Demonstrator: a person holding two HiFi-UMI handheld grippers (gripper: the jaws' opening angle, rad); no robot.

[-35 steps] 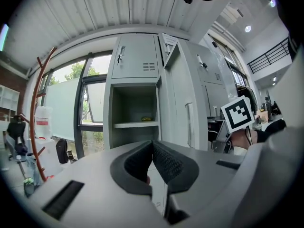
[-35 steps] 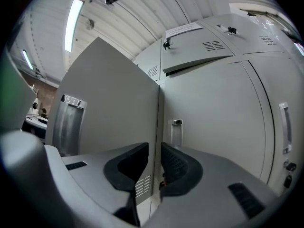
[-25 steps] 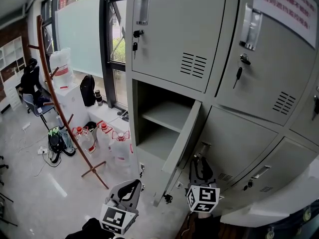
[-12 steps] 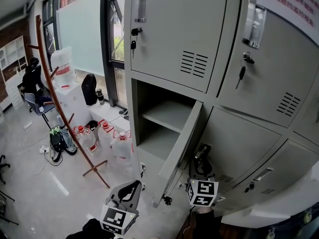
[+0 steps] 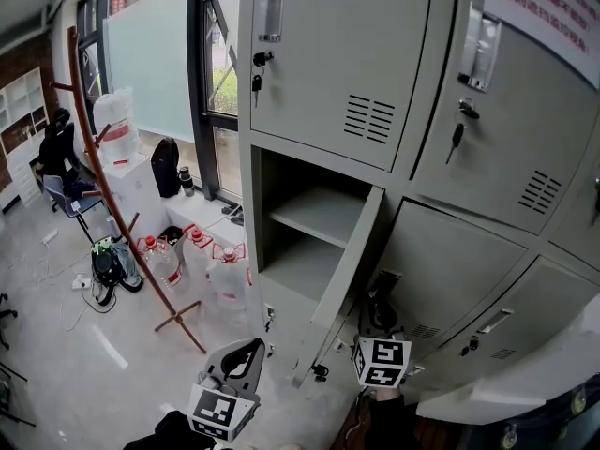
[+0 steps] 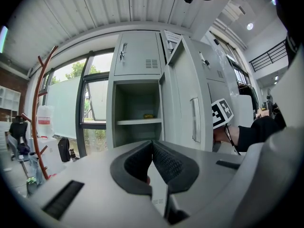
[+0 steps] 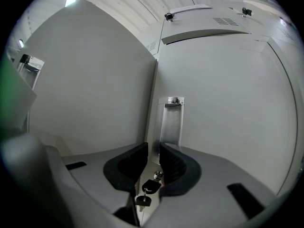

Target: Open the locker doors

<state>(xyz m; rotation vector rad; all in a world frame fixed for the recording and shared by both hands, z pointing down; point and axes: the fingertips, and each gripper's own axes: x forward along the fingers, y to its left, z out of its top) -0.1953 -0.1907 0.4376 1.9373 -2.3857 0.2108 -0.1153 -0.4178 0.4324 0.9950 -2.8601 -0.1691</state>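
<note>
The left gripper has its fingers clenched tip to tip on nothing. Well ahead of them stands the bank of grey lockers. One compartment is exposed straight beyond the fingertips, and its open door is swung out to their right. A small yellow object lies on the shelf inside.

The right gripper is close against the neighbouring closed locker door. Its fingers have just been closing and stand a narrow gap apart, released, pinching nothing that shows. The door's recessed metal handle rises just past the fingertips, slightly to their right. The black-headed key in the lock sits low in the gap between the fingers, and a second key hangs under it.
</note>
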